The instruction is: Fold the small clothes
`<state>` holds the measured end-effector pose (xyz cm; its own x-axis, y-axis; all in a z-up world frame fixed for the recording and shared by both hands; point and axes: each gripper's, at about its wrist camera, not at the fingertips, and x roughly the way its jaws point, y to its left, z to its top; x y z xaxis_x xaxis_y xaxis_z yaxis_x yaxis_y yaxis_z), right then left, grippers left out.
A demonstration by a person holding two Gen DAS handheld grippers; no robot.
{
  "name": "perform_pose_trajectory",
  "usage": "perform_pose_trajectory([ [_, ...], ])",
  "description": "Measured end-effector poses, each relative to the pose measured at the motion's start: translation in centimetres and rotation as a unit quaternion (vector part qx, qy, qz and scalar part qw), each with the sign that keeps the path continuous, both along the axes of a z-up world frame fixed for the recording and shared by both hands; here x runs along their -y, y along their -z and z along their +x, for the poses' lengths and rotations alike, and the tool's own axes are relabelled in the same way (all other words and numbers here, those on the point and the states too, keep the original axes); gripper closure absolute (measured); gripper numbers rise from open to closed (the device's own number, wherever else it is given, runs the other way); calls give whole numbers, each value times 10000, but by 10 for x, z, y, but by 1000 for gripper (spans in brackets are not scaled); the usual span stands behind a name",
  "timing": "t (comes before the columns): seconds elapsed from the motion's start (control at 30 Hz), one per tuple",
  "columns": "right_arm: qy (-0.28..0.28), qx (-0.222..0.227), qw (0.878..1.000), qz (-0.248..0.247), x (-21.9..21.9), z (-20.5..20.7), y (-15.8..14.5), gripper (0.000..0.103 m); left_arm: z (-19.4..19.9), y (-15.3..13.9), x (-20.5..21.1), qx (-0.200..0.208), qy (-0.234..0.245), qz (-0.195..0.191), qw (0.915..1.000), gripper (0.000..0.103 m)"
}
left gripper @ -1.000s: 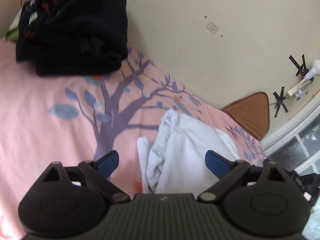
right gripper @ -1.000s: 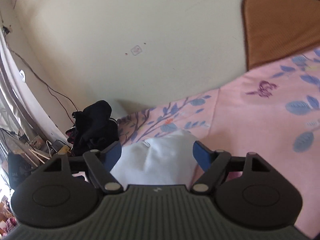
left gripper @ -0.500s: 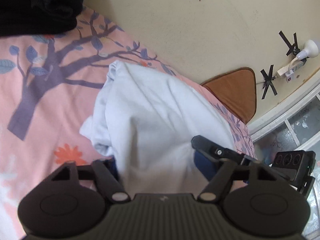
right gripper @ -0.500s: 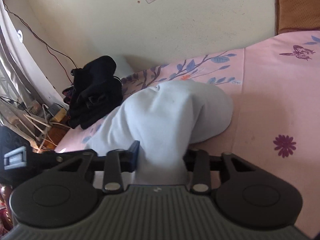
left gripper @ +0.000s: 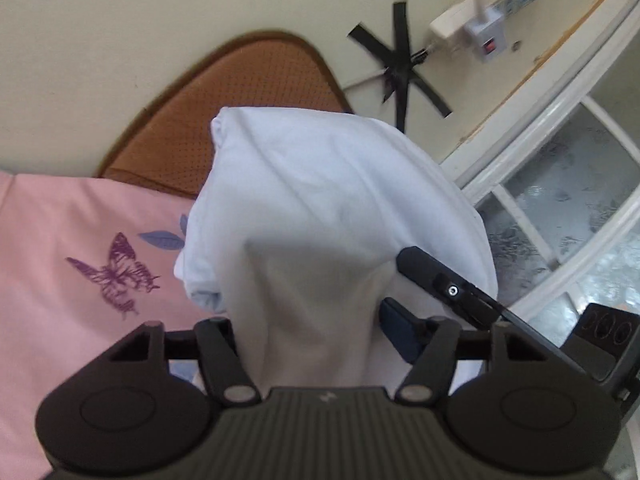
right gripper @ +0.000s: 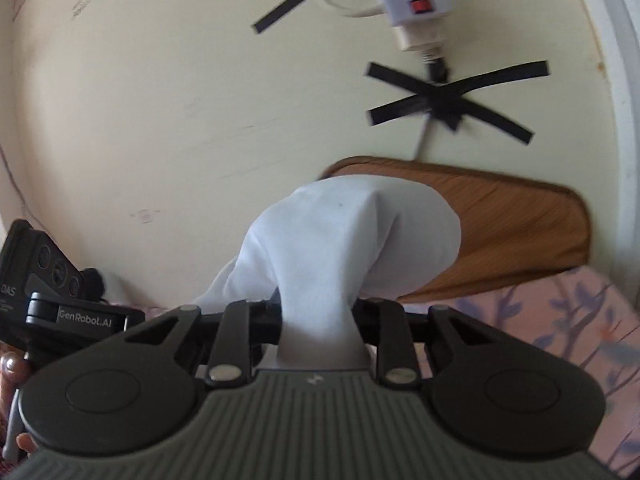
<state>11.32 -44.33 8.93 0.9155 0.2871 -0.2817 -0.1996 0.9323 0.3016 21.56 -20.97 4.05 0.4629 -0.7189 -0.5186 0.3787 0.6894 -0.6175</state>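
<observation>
Pink bedsheet (left gripper: 60, 216) and cream wall frame a white garment (left gripper: 320, 208) lifted clear of the bed, folding not yet finished.

From the left, the left gripper (left gripper: 308, 332) has cloth bunched between its jaws, which are easing apart; the right gripper (right gripper: 320, 316) pinches the same garment (right gripper: 340, 240), its jaws also opening. Laying it down and squaring it apparently remain.

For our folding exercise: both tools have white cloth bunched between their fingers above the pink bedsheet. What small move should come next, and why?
Probably draw the left tool and right tool apart to spread the white garment. It hangs bunched above the pink sheet, too crumpled to fold. Both tools' jaws are opening, so re-tighten first.
</observation>
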Motion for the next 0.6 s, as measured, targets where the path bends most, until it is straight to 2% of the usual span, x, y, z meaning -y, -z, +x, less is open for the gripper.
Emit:
perform_pose_trajectory([
  [0.03,394,-335,9986,-103,16,16,12,58,11,13,15,-141,-140,255,9995,34],
  [0.07,781,-677,9945,-155,29,27,24,45,19,27,27,-291,-293,530,9977,38],
  [0.13,1232,-1288,9839,-143,50,38,51,43,27,52,37,-446,-472,874,9941,43],
  [0.17,1342,-1321,9821,-14,58,33,62,43,23,53,35,-201,-504,839,9950,43],
  [0.27,1478,-968,9823,626,74,1,73,44,12,52,31,-87,-499,969,9940,42],
  [0.4,1867,-615,9771,816,65,-40,61,44,-19,42,10,65,-606,1041,9927,41],
  [0.6,1757,-527,9780,990,22,-100,62,41,-84,30,-30,575,-744,1594,9827,40],
])
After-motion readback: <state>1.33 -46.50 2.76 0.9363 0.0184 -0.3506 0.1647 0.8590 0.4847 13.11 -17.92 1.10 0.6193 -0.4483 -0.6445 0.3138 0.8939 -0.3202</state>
